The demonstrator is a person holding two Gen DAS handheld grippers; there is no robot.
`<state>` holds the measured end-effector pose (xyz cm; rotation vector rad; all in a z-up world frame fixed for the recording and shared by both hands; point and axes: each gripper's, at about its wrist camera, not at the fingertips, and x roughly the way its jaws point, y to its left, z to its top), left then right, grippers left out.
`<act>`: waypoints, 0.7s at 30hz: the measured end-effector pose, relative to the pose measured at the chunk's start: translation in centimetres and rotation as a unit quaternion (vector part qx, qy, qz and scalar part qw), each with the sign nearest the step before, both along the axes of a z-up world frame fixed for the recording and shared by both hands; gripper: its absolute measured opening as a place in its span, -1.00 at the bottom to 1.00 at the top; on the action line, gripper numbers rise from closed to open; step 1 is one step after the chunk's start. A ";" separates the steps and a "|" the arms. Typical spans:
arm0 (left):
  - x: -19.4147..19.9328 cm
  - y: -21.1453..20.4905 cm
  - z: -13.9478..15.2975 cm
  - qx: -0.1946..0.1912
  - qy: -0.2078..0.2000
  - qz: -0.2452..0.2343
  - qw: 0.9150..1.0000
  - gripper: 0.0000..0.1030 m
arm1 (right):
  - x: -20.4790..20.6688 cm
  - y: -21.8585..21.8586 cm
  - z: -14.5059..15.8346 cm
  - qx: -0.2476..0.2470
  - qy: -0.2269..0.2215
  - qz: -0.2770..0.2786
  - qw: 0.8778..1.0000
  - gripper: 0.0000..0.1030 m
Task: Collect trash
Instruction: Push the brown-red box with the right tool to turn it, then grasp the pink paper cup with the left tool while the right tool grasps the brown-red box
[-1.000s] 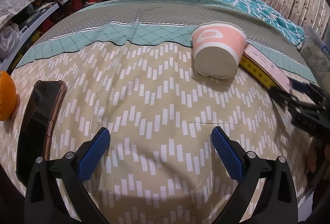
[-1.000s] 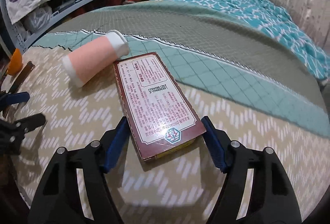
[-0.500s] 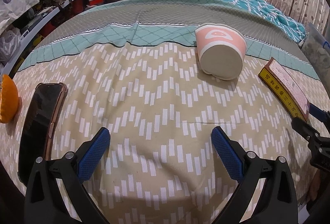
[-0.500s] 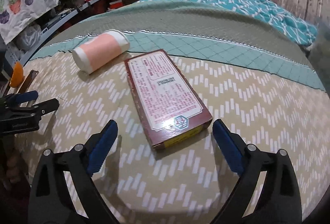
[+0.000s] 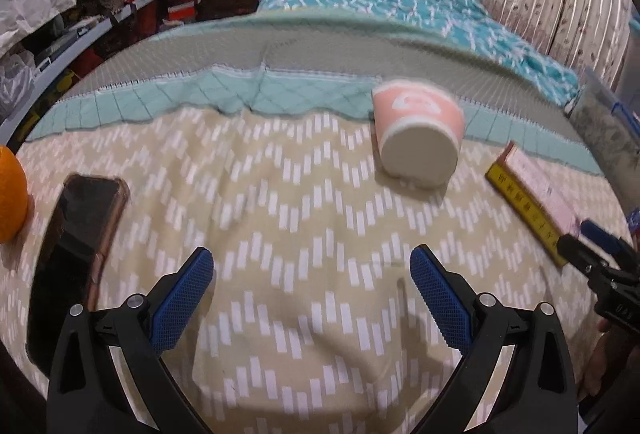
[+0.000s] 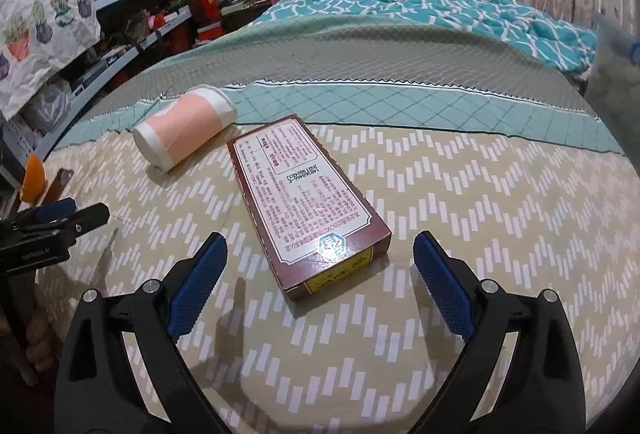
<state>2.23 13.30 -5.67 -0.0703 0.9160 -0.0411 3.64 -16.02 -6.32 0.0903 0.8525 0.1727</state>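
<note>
The right claw (image 6: pixel 320 270) hangs over the bed (image 6: pixel 500 218) tilted steeply downward, released; its jaws have just been opening, and the near end of the flat carton (image 6: pixel 304 194) lies just ahead of the blue pads, untouched. To take it cleanly, I would straddle the short sides squarely and close evenly. The left claw (image 5: pixel 310 286) is likewise agape over bare bedspread, empty. Farther off, the pink paper cup (image 5: pixel 418 138) lies on its side beside the carton; a phone (image 5: pixel 80 230) and an orange (image 5: pixel 10 194) sit at the left.
</note>
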 end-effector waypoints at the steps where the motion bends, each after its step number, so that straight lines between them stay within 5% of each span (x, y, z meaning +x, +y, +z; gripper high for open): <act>1: 0.1 0.1 0.3 0.000 -0.008 -0.001 1.000 0.83 | 0.0 -0.1 0.1 0.001 -0.003 -0.003 1.000 0.81; 12: 2.6 -3.0 3.2 -0.019 -0.029 -0.076 0.997 0.83 | 0.5 -2.5 0.0 0.030 0.003 -0.033 0.999 0.82; 21: 4.8 -4.3 3.7 0.022 -0.063 -0.084 0.994 0.83 | 0.3 -3.1 -0.2 0.058 -0.007 -0.036 0.998 0.82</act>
